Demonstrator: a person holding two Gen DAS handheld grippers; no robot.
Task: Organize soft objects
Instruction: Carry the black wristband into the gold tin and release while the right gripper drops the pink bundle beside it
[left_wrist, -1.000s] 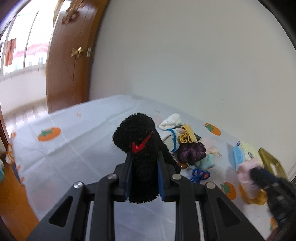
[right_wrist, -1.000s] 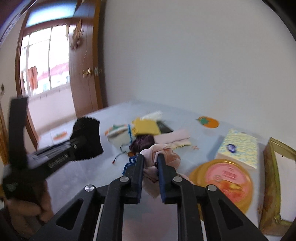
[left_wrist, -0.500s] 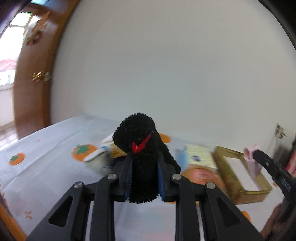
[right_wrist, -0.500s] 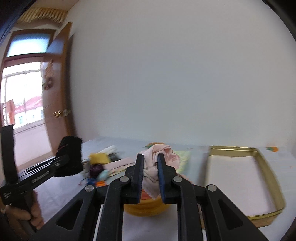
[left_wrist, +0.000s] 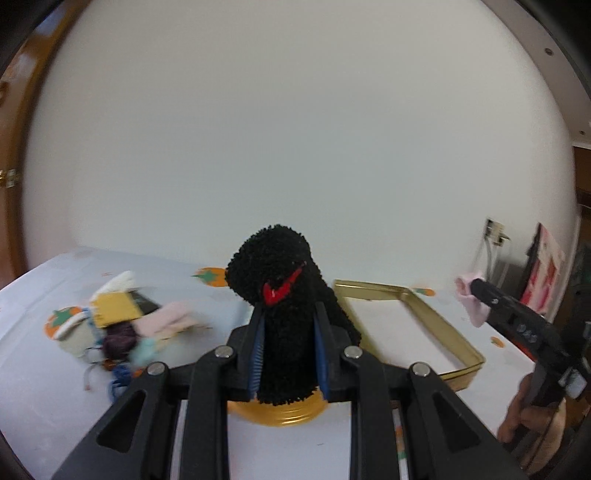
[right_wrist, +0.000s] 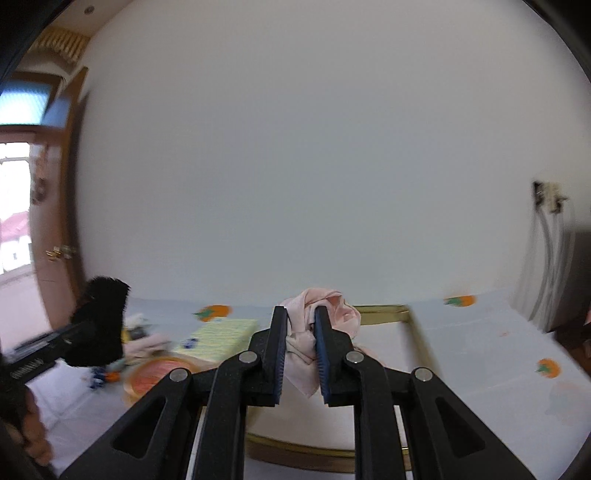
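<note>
A: What does each claw hold?

B: The left claw is clenched on a fuzzy black sock with a red swoosh mark; its lower end hangs out of sight behind the fingers. The right claw grips a crumpled pink cloth, raised over the gold tray.

A: What is hard to see?

B: The pile of soft things at the left of the desk is blurred; I make out a yellow piece, a purple one, pink and pale ones, no more. The round tin is partly hidden by the right claw, and the black sock covers most of it in the left view. The tray's near rim is cut by the fingers.

A: Any writing?

B: The yellow packet has a blue mark, unreadable. Print on the left claw's side is too smeared.
</note>
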